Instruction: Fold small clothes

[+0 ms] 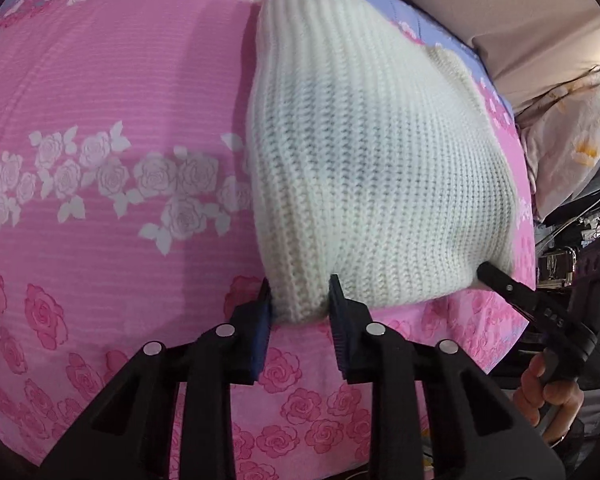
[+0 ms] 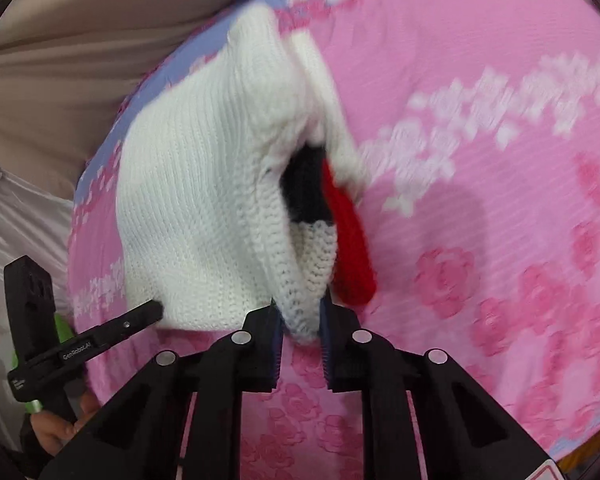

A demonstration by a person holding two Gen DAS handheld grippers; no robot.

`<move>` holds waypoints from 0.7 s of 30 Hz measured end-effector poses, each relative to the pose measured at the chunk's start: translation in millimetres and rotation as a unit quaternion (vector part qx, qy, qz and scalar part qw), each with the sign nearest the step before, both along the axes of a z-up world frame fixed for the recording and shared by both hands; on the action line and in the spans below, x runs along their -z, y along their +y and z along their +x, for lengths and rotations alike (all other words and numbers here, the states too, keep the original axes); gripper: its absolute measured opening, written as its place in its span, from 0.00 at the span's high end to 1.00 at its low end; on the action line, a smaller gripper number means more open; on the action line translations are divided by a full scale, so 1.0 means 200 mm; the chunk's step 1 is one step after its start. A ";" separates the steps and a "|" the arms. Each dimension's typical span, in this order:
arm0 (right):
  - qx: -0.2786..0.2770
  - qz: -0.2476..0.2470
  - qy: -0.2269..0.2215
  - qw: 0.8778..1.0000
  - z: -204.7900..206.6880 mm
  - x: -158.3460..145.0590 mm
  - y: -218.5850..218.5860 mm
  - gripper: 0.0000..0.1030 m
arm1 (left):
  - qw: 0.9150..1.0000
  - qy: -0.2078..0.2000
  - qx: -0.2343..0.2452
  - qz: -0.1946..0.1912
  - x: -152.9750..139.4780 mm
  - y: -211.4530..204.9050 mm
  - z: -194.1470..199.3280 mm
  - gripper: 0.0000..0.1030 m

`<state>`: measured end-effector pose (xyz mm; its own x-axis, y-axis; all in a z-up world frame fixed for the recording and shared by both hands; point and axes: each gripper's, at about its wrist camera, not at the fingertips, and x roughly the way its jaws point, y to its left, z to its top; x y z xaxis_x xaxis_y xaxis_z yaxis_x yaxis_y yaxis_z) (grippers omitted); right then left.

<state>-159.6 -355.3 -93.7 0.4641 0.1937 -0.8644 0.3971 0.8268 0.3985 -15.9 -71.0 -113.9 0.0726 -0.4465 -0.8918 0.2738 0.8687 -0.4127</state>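
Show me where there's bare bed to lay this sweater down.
Widest free patch: pink bedspread left of the sweater, out past the white rose band. More bare spread lies near the grippers, below the held hem. Crowded: right edge, where the left gripper and right gripper pinch it and a pillow sits.

Knit garment (image 1: 372, 168) hanging over the bed (image 1: 100, 80), pinched at its near edge by both: left hand-held gripper (image 1: 300, 300) on one corner, right hand-held gripper (image 2: 300, 320) on the other, just beside each other. Pillow (image 1: 572, 140) off past the bed's right edge.
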 end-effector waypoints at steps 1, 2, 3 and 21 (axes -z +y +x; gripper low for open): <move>0.005 -0.004 0.003 1.000 -0.01 0.00 -0.03 0.87 | 1.000 0.001 -0.002 0.003 0.03 0.00 0.00 0.71; 0.005 0.004 0.020 1.000 -0.01 0.07 -0.05 0.87 | 1.000 -0.005 -0.008 -0.005 0.04 0.00 -0.01 0.70; 0.000 0.012 0.033 0.999 0.00 0.14 -0.06 0.87 | 1.000 -0.007 -0.010 -0.004 0.03 0.00 -0.01 0.69; -0.005 0.062 -0.011 0.998 0.44 0.06 -0.23 0.28 | 0.996 -0.045 -0.057 -0.057 0.00 -0.13 0.44 0.11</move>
<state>-70.8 -402.0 -105.0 0.4798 0.3020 -0.8238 0.3803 0.7745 0.5054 72.3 -96.1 -113.5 0.2067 -0.5288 -0.8232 0.2170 0.8452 -0.4884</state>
